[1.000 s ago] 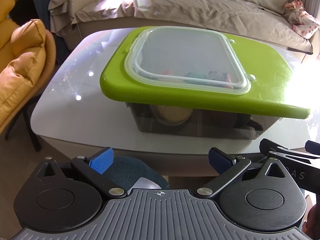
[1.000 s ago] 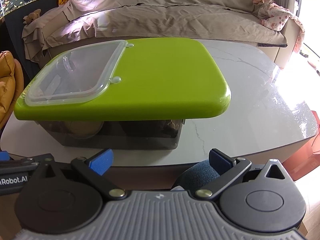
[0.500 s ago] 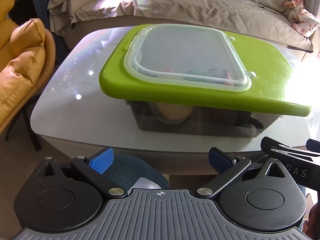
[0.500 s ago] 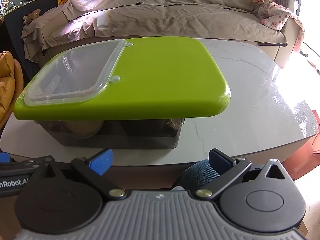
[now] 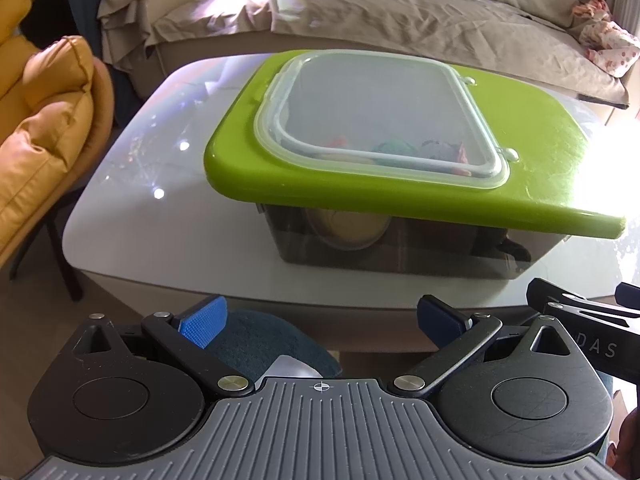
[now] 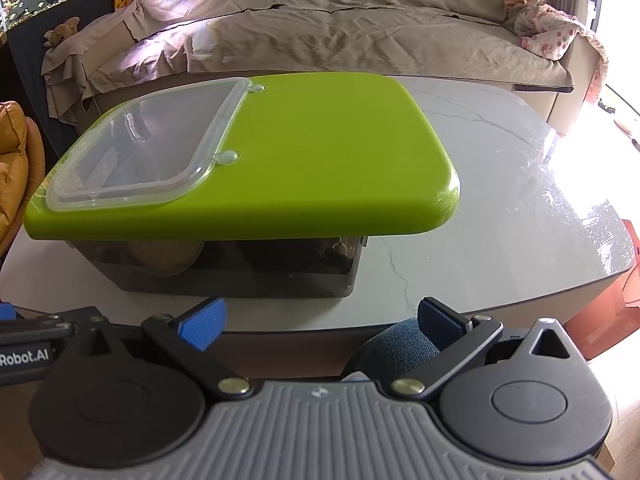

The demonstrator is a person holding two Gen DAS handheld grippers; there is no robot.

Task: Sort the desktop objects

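A dark see-through storage box (image 5: 400, 252) (image 6: 240, 272) stands on the white marble table (image 5: 160, 220) (image 6: 500, 220). A lime-green lid (image 5: 540, 152) (image 6: 320, 160) with a clear window panel (image 5: 380, 112) (image 6: 152, 140) rests on it and overhangs to the right. Several small objects show dimly inside, among them a round yellowish one (image 5: 348, 232) (image 6: 164, 256). My left gripper (image 5: 320, 320) hangs open and empty in front of the table's near edge. The right gripper (image 6: 320, 320) is also open and empty, short of the box.
A sofa under a beige cover (image 5: 360, 12) (image 6: 340, 28) runs behind the table. A yellow armchair (image 5: 40, 120) stands at the left. The person's blue-clad knees (image 5: 272, 344) (image 6: 400, 344) sit below the table edge. Part of the other gripper (image 5: 580, 320) shows at the right of the left wrist view.
Both grippers have drifted slightly; the box and lid sit a touch higher in the views. Both stay open and nothing was taken hold of.
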